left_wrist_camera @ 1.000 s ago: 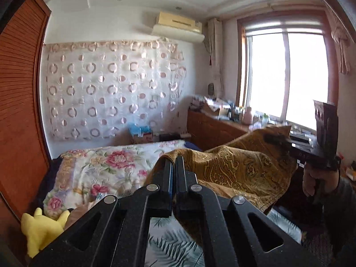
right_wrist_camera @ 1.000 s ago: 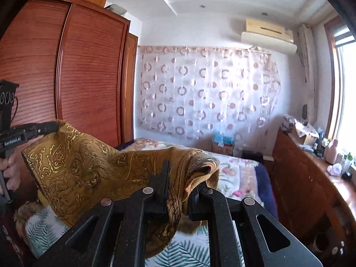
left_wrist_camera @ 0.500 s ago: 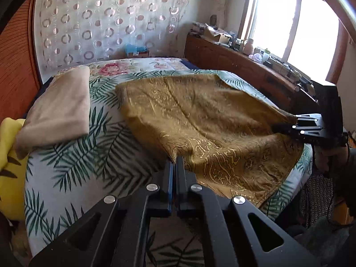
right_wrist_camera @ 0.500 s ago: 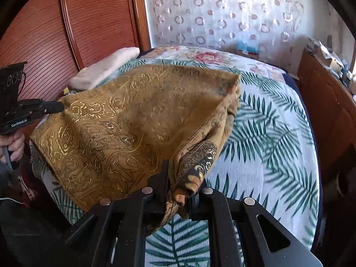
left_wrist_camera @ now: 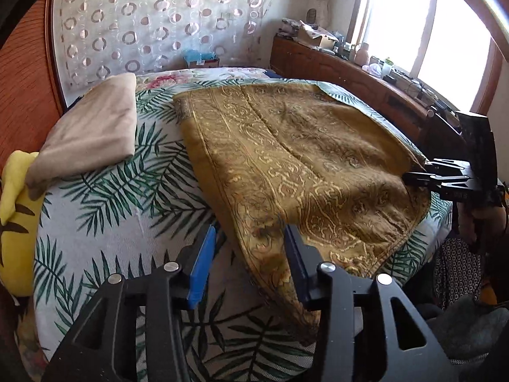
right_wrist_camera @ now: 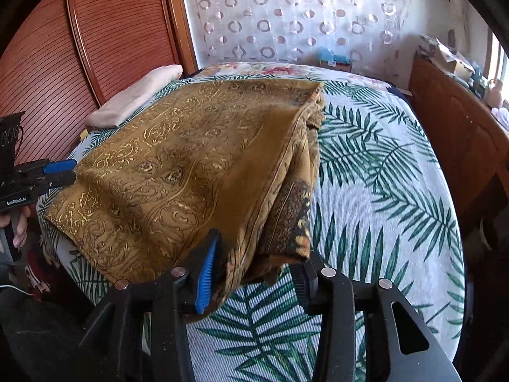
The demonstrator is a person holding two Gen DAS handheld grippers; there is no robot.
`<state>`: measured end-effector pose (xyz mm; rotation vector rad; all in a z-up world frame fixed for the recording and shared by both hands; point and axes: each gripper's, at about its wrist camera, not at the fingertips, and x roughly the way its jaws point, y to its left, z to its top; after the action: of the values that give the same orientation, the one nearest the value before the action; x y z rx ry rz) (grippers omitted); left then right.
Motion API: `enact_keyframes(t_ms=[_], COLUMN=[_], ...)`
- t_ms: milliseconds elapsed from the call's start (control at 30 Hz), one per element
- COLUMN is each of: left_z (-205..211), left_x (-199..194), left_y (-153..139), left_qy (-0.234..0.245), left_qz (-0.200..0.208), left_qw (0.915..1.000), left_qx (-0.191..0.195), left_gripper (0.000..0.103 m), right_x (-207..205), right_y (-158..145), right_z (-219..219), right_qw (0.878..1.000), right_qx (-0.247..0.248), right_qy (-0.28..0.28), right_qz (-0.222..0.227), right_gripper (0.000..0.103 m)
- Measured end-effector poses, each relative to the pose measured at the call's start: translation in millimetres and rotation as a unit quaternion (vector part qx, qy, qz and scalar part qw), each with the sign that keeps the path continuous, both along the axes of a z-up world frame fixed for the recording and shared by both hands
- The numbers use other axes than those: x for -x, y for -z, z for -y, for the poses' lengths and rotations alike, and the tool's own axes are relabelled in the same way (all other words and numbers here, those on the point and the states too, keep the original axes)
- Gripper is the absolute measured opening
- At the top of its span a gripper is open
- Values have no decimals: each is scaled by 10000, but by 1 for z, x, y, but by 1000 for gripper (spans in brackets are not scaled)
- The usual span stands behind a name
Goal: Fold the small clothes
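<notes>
Broadly, the bed (left_wrist_camera: 105, 222) with its palm-leaf cover fills both views, and the mustard-gold patterned cloth (left_wrist_camera: 302, 165) lies spread across it, folded over on itself. Its long axis runs from the near edge of the bed, where both grippers are, toward the far curtained wall (left_wrist_camera: 159, 25), its far end pointing at that wall. A folded beige cloth (left_wrist_camera: 92, 133) lies beside it near the wooden wardrobe (right_wrist_camera: 95, 47), apart from it. Next to that sits a yellow plush toy (left_wrist_camera: 16, 222).

The left gripper (left_wrist_camera: 248, 248) has just opened its jaws; the cloth's near corner lies loosely between them, unpressed. The right gripper (right_wrist_camera: 257, 264) has likewise just opened, the bunched folded edge resting between its parted jaws.
</notes>
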<state>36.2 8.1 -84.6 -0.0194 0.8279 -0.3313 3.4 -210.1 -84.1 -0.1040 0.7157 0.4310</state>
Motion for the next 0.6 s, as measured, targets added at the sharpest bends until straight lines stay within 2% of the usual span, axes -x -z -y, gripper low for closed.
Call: enact_keyframes(t_ms=[367,567,600], left_z=[0,-3,-4], left_x=[16,19,19], left_y=[15,19,19], left_qy=[-71,-50,-46], left_qz=[-220,-345,-363], left_qw=[9997,9991,9988], left_qx=[125,259,311], left_gripper=[46,46,46], right_x=[17,23,24], right_y=[10,14,15], right_z=[4,-6,-8], right_qw=[9993,9991,9989], right_qx=[-353,-313,-322], right_qy=[-13,-245,-293], right_qz=[-127,-168,-174], right_gripper=[43,43,39])
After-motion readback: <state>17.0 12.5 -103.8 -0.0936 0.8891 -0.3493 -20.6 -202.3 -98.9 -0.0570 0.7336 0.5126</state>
